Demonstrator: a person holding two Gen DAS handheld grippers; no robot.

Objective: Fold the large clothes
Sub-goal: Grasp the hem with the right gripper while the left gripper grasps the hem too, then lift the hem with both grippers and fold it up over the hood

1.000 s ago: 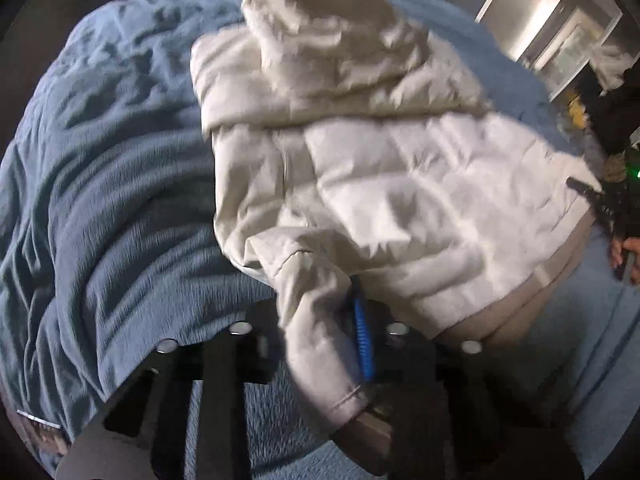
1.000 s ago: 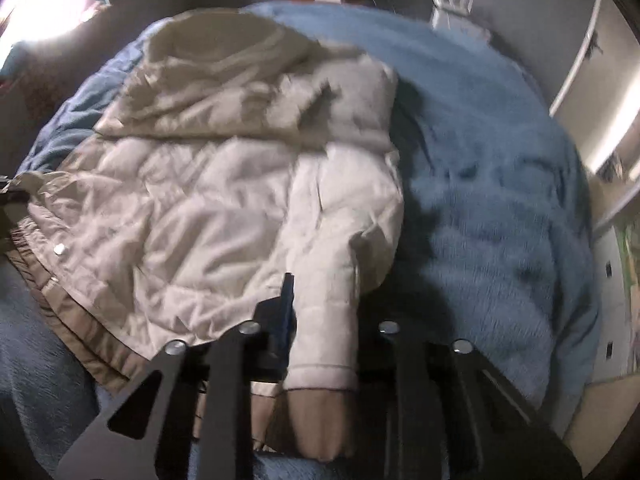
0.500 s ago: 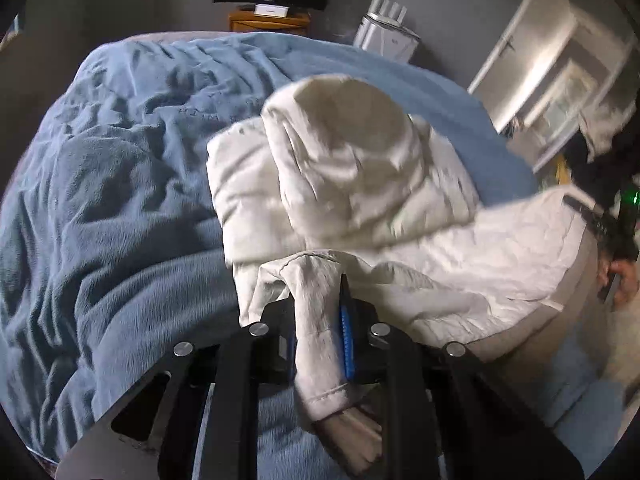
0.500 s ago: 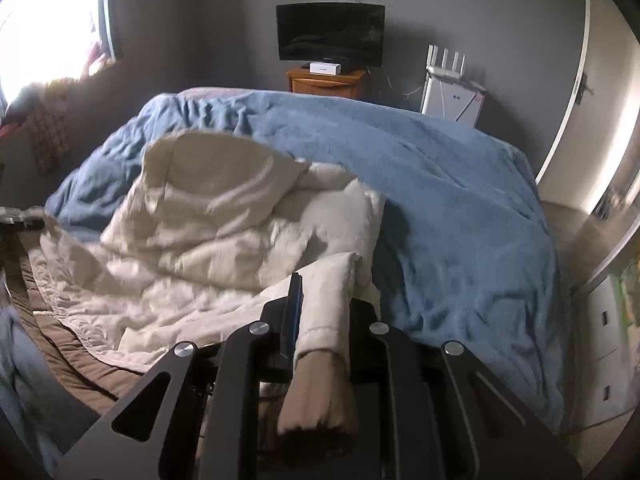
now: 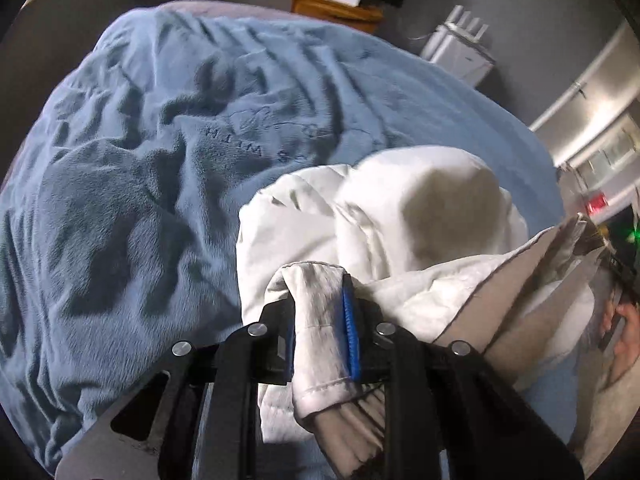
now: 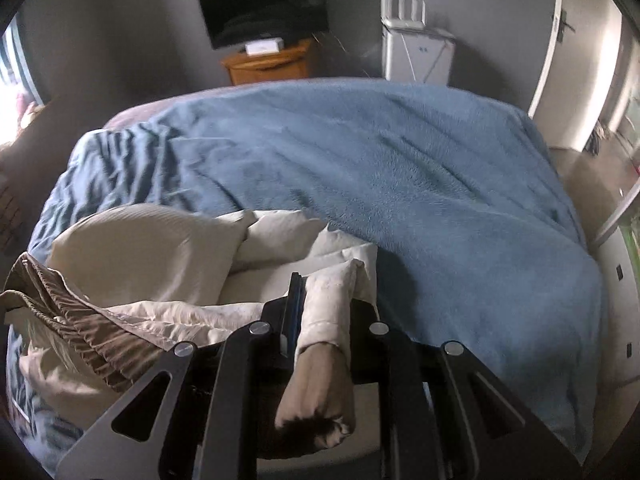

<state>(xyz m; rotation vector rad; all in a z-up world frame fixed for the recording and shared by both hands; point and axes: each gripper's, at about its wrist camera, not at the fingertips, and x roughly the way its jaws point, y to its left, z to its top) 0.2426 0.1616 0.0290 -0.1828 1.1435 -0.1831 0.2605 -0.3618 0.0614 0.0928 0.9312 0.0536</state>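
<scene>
The left gripper [image 5: 320,312] is opening slightly but its pads press one sleeve cuff of the cream quilted hooded jacket [image 5: 420,208]. The right gripper [image 6: 324,312] is clamped on the other cuff, with the jacket bunched just ahead on the blue fleece blanket [image 6: 420,168].

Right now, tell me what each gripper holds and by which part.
Both hold the cream puffer jacket by its sleeves: the left gripper clamps one near the cuff, the right gripper the other just above its cuff.

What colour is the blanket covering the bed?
Blue; the blanket shows best in the right wrist view.
</scene>
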